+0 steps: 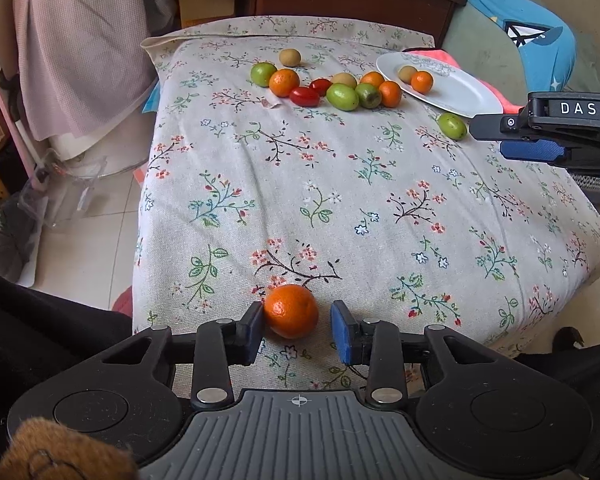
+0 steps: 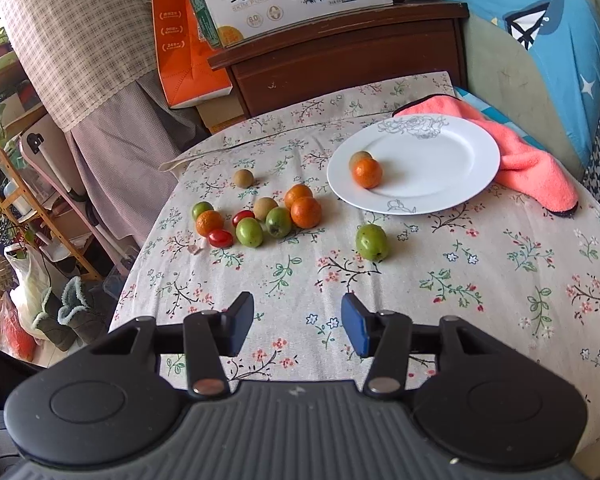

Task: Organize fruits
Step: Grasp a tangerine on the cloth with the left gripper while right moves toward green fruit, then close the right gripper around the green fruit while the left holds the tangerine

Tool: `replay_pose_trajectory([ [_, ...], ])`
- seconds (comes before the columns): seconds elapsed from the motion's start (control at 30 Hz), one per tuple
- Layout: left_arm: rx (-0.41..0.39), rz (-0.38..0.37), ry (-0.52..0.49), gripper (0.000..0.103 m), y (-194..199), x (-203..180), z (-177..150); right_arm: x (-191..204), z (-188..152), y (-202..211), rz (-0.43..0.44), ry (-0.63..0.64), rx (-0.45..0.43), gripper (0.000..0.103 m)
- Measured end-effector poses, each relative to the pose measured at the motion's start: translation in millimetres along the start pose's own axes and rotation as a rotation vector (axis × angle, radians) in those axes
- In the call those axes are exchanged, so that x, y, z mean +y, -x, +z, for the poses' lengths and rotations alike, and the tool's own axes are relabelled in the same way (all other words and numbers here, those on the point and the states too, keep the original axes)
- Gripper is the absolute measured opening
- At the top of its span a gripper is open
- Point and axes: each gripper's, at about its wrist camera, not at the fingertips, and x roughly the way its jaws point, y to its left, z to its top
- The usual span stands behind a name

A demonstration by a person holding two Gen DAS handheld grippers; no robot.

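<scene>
The left gripper [image 1: 298,330] brackets a small round orange mandarin [image 1: 291,311] on the floral tablecloth [image 1: 380,208]; its left pad touches the fruit, its right stands just clear. The right gripper [image 2: 298,326] hangs part-open, empty.

Matt floral tablecloth [image 2: 460,264], glossy white plate [image 2: 440,184]

A: Left wrist view sits low at the near edge of the floral tablecloth [image 1: 340,200], angled steeply down and forward.

B: Right wrist view looks higher, farther in. Both share the white plate [image 2: 452,184] and fruit cluster [image 1: 328,88].
</scene>
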Motion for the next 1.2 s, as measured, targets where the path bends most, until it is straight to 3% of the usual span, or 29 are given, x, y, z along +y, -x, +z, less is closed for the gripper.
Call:
replay_pose_trajectory([
  [0.1,-0.010,-0.013,0.001,0.025,-0.3,-1.5,1.4,-4.5,1.7,0.5,-0.006,-0.021,0.000,0.050],
  [0.4,-0.030,-0.037,0.007,0.024,-9.3,-2.0,16.8,-35.3,15.3,-6.4,-0.078,-0.077,0.011,0.050],
  [1.0,-0.060,-0.084,0.056,0.024,-27.1,2.0,39.3,-30.2,37.9,-77.0,-0.124,0.076,0.050,0.049],
  [1.2,-0.071,-0.082,0.047,0.024,-31.7,0.1,43.8,-29.6,34.8,-87.7,-0.160,0.101,0.059,0.029],
])
